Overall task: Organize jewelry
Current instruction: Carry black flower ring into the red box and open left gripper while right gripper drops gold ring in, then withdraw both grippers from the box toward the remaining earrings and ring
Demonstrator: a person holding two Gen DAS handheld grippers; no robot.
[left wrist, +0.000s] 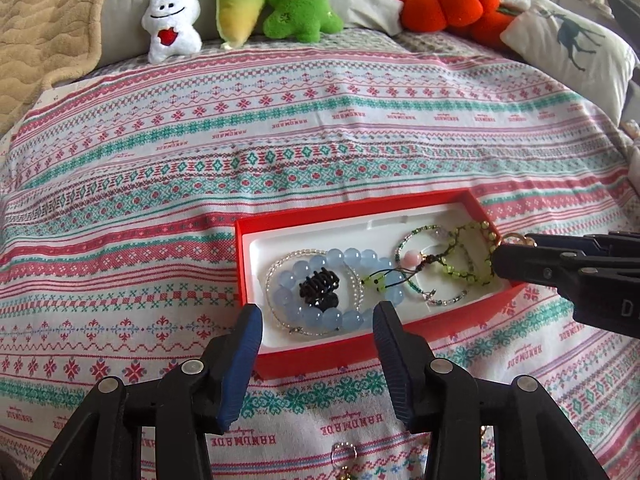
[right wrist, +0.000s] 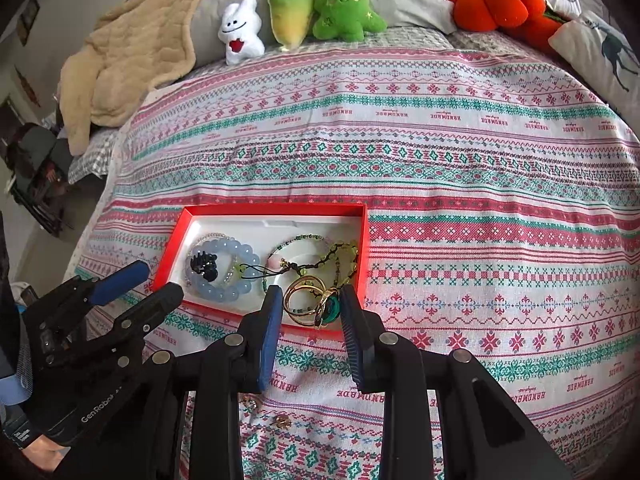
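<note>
My left hand-held gripper [left wrist: 318,316] hangs released over the near rim of the red box [left wrist: 476,200], its jaws apart with nothing between them. The box lies on the bed's patterned cloth [left wrist: 280,128], its long axis running left to right across my view. Inside, a blue bead bracelet [left wrist: 316,262] rings a black hair claw [left wrist: 319,284] at the left end; green beaded cords [left wrist: 468,256] fill the right end. My right hand-held gripper [right wrist: 308,304] grasps a gold ring piece with a teal stone [right wrist: 316,300] over the box's near right corner.
</note>
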